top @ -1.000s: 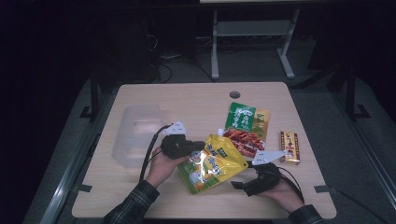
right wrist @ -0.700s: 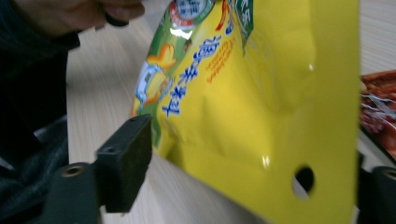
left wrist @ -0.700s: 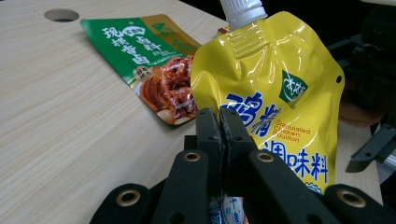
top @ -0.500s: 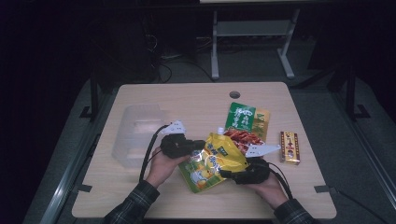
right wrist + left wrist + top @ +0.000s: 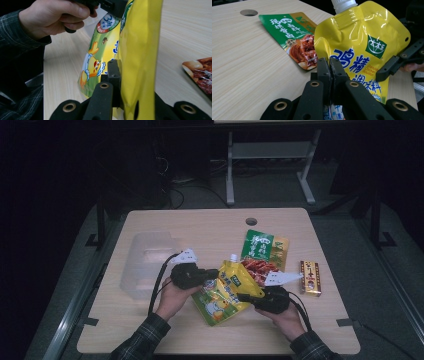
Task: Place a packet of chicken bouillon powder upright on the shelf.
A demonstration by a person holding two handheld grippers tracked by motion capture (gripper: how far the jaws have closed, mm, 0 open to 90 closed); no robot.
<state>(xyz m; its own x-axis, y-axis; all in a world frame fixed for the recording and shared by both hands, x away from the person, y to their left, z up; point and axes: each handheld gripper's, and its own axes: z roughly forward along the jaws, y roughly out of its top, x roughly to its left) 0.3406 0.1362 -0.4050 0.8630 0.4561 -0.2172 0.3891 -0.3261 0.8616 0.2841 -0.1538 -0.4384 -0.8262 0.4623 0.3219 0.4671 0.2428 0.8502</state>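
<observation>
A yellow spouted pouch (image 5: pixel 227 290) with a white cap hangs just above the table between both hands. My left gripper (image 5: pixel 212 281) is shut on its left edge; in the left gripper view the jaws (image 5: pixel 329 62) pinch the pouch (image 5: pixel 362 37) below the blue lettering. My right gripper (image 5: pixel 245 296) has just been closing and is now shut on the pouch's right edge. In the right gripper view the pouch (image 5: pixel 140 50) stands edge-on in the right gripper (image 5: pixel 118 65) and hides one jaw. The right gripper (image 5: pixel 397 62) also shows at the pouch's far edge in the left gripper view.
A green snack packet (image 5: pixel 262 247) lies flat just behind the pouch. A small red and yellow box (image 5: pixel 310 277) lies to the right. A clear plastic container (image 5: pixel 145 262) stands at the left. The table has a cable hole (image 5: pixel 251 221) near its back edge.
My right gripper moved left from the table's front to the pouch's right edge and its jaws closed on it. The left gripper kept its hold and stayed in place.
</observation>
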